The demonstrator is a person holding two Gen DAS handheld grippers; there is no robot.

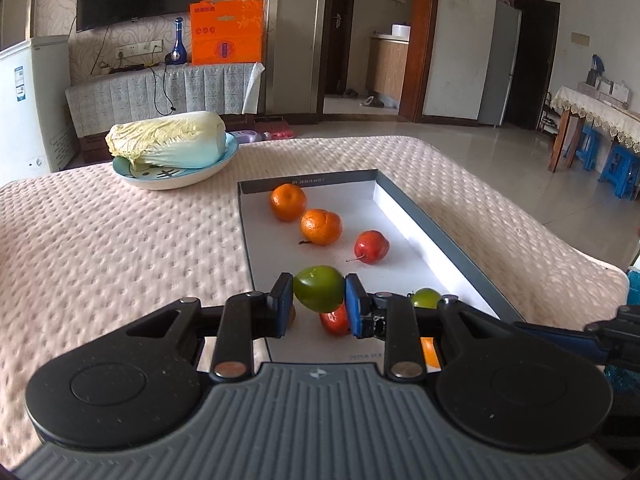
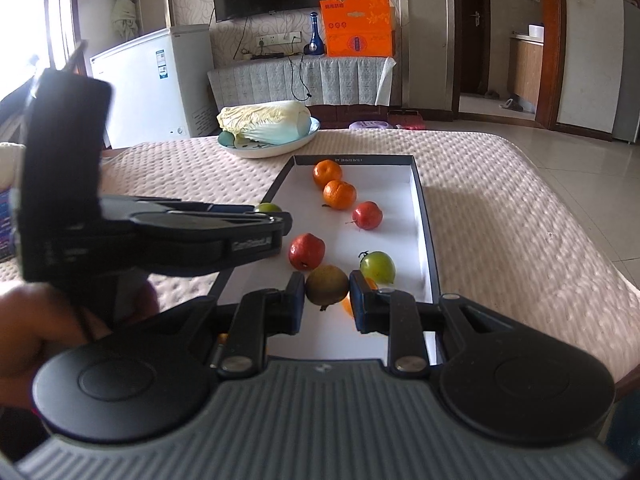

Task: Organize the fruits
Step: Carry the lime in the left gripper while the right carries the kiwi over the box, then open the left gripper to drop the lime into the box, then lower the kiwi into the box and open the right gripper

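Observation:
A shallow white tray with dark walls [image 1: 424,216] [image 2: 420,200] lies on the quilted table. My left gripper [image 1: 319,294] is shut on a green fruit [image 1: 319,288] above the tray's near end. My right gripper [image 2: 327,290] is shut on a brown-green fruit [image 2: 327,284] over the near end too. In the tray lie two oranges [image 1: 288,202] [image 1: 321,227], a red apple [image 1: 371,246], a second red fruit [image 2: 307,252] [image 1: 334,320] and a green fruit [image 2: 377,267] [image 1: 425,298]. The left gripper crosses the right wrist view [image 2: 180,236].
A blue-rimmed plate [image 1: 136,174] [image 2: 288,148] holding a napa cabbage [image 1: 168,136] [image 2: 264,118] stands on the table beyond the tray's far left corner. The table's right edge [image 1: 592,264] drops to the tiled floor. An orange piece shows behind the right fingers [image 2: 347,304].

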